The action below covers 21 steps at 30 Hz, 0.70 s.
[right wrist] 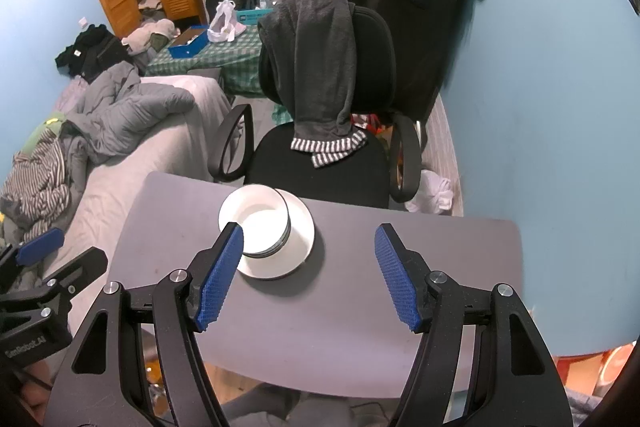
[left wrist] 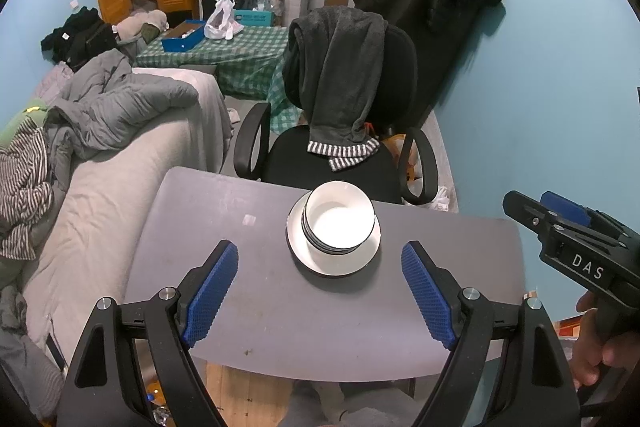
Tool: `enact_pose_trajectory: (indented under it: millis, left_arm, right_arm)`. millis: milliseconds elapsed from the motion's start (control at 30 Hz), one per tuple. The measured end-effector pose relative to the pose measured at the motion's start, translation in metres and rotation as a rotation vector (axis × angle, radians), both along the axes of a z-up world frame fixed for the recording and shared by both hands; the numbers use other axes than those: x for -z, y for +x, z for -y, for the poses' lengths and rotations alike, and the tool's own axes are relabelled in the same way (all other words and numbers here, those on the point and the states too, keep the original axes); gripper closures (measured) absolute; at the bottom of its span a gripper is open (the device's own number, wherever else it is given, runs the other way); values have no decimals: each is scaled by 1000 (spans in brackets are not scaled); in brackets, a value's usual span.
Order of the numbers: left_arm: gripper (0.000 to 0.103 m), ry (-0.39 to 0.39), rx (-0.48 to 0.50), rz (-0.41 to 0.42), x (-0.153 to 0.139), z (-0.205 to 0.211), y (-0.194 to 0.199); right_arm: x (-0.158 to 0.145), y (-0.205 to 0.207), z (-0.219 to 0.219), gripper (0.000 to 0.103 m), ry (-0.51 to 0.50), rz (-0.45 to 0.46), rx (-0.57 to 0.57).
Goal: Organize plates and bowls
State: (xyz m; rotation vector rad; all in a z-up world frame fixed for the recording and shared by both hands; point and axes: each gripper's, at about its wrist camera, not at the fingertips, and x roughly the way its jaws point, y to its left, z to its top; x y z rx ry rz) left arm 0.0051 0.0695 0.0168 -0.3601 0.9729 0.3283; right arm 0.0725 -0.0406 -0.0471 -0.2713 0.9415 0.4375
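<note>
White bowls (left wrist: pixel 340 223) stacked, one plate (left wrist: pixel 304 259)

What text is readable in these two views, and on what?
"DAS": white letters on the body of the right gripper, seen from the left wrist view.
"GenRobot.AI": faint print on the body of the left gripper, seen from the right wrist view; blurred, so the reading is uncertain.
Blue box on the checked table: white print, too small to read.
Nothing readable on the bowls or plate.
</note>
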Motion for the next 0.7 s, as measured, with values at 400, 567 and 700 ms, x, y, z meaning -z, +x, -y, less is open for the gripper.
enact_pose_trajectory:
  millis: [400,567,700]
  left_arm:
    - [18,-4,15,-7,1,2,2]
    - [18,-2,21,1,1,2,3]
    - [18,5,26,6,-1,2,3]
  right_arm:
    - [0,0,0,36,2,0,2]
    - [0,0,0,36,1,-2,1]
    - [0,0,0,36,1,-1,0]
